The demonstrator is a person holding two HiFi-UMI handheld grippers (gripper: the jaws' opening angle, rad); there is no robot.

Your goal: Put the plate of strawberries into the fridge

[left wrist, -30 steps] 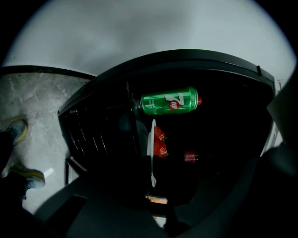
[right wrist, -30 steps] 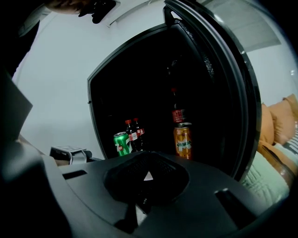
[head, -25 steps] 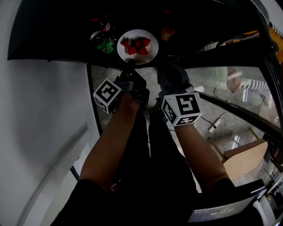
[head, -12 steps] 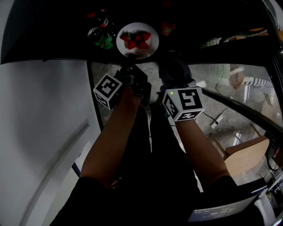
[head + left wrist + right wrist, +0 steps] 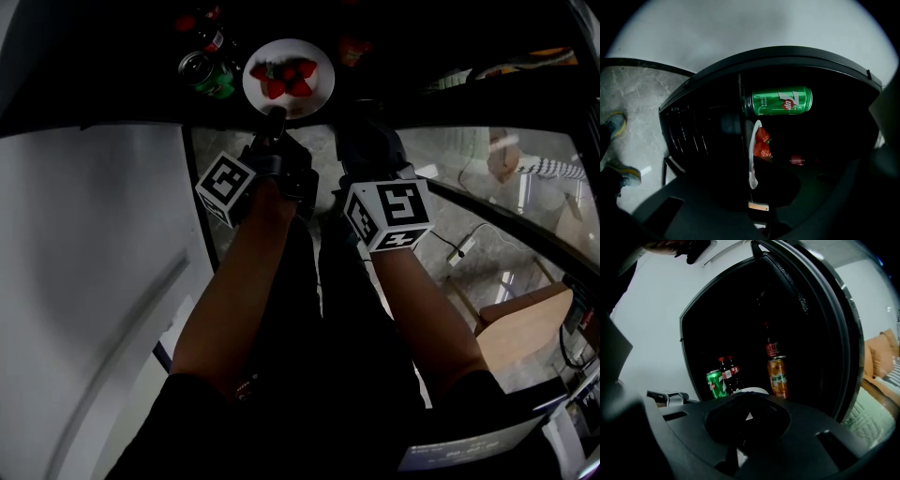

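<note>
A white plate (image 5: 319,94) with red strawberries (image 5: 284,80) hangs inside the dark fridge (image 5: 112,75) opening. My left gripper (image 5: 275,118) is shut on the plate's near rim. In the left gripper view the plate (image 5: 751,161) shows edge-on between the jaws of the left gripper (image 5: 753,188), with the strawberries (image 5: 762,143) on its right face. My right gripper (image 5: 364,129) hovers just right of the plate, shut and holding nothing. Over the jaws of the right gripper (image 5: 747,417) only a sliver of the plate (image 5: 752,390) shows.
A green can (image 5: 211,80) stands left of the plate inside the fridge, also seen as the green can (image 5: 714,383) beside cola bottles (image 5: 727,372) and an orange can (image 5: 777,377). The open glass door (image 5: 487,178) swings out at right. A white wall (image 5: 84,262) runs along the left.
The left gripper has carried the plate farther into the fridge, toward the green can. The right gripper has followed a little beside it.
</note>
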